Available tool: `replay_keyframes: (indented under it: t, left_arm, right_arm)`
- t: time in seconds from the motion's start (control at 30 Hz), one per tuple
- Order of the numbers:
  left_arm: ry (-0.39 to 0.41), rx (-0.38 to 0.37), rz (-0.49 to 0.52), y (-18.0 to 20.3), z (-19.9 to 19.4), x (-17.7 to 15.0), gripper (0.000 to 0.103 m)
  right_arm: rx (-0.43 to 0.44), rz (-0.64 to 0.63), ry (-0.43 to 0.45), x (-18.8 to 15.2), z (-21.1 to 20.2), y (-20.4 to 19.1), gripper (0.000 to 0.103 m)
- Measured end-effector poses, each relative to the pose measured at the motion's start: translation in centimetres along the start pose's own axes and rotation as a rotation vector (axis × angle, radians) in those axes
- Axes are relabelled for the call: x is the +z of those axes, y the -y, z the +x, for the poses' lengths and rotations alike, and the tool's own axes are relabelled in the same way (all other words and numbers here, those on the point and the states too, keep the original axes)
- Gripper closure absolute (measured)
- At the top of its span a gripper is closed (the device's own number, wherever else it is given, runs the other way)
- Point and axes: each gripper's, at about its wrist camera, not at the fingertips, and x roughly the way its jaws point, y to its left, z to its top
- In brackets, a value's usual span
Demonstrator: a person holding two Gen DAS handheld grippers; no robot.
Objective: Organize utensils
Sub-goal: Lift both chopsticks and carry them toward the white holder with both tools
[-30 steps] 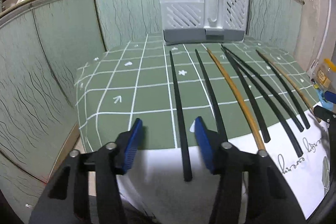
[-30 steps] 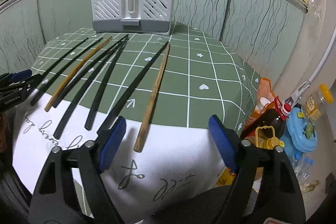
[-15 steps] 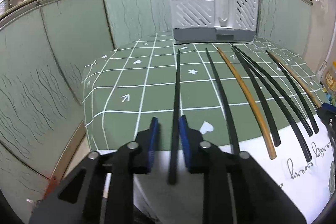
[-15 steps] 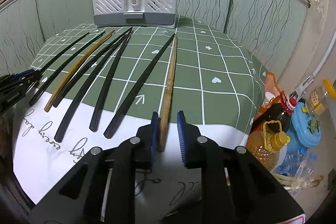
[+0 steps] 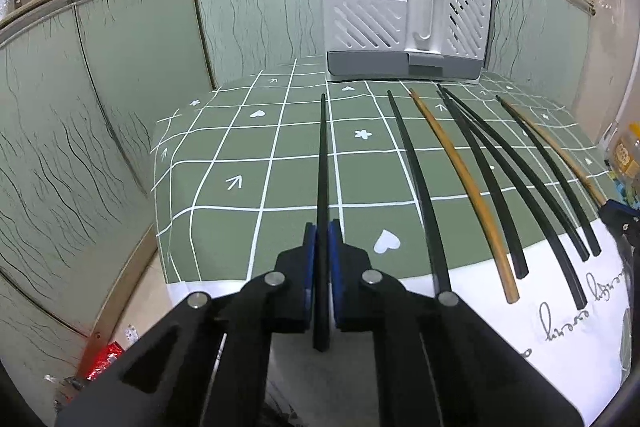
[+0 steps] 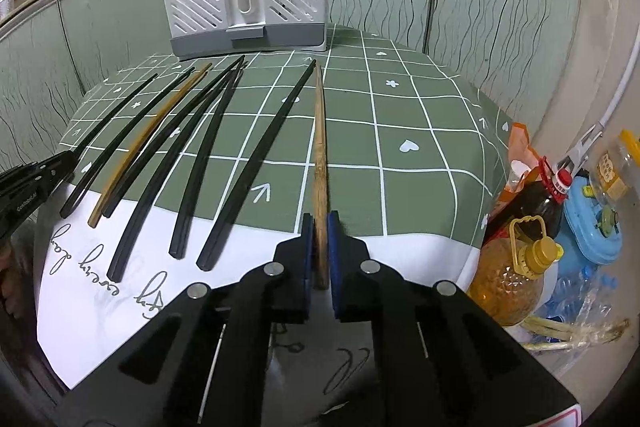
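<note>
Now my left gripper (image 5: 322, 239) has just closed, blue pads pinching the near end of the black chopstick (image 5: 322, 163), which runs toward twelve o'clock across the green checked tablecloth (image 5: 224, 219). My right gripper (image 6: 320, 231) has just closed too, clamped on the bamboo chopstick (image 6: 320, 147), likewise pointing at twelve. Between them, at nine to ten o'clock in the right wrist view, six more chopsticks (image 6: 188, 167) lie fanned on the cloth. At twelve o'clock stands the white utensil holder (image 5: 404, 27), with two sticks already upright in its right compartment.
</note>
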Motion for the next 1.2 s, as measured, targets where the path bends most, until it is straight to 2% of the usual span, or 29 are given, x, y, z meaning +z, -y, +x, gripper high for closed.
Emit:
replay_keyframes:
  t: [0.07,0.27,0.57,0.87,1.2]
  left_arm:
    - [-0.002,0.010,0.012,0.2,0.1,0.0,0.095]
    - [-0.019,-0.041,-0.019,-0.6,0.1,0.2,0.095]
    - [-0.041,-0.073,-0.079,-1.9,-0.4,0.7,0.095]
    - [0.005,-0.122,-0.109,-3.2,-3.4,3.1,0.095]
    - [0.107,-0.138,-0.064,-3.1,-7.4,7.5,0.095]
  right_arm:
    - [0.000,0.003,-0.003,0.0,0.0,0.0,0.096]
    - [0.017,0.008,-0.003,0.1,0.0,0.3,0.096]
    - [0.030,0.007,0.024,1.3,-1.9,0.6,0.096]
    - [0.041,0.000,0.082,3.4,-4.9,1.1,0.096]
    - [0.041,-0.017,0.163,6.7,-7.9,1.3,0.096]
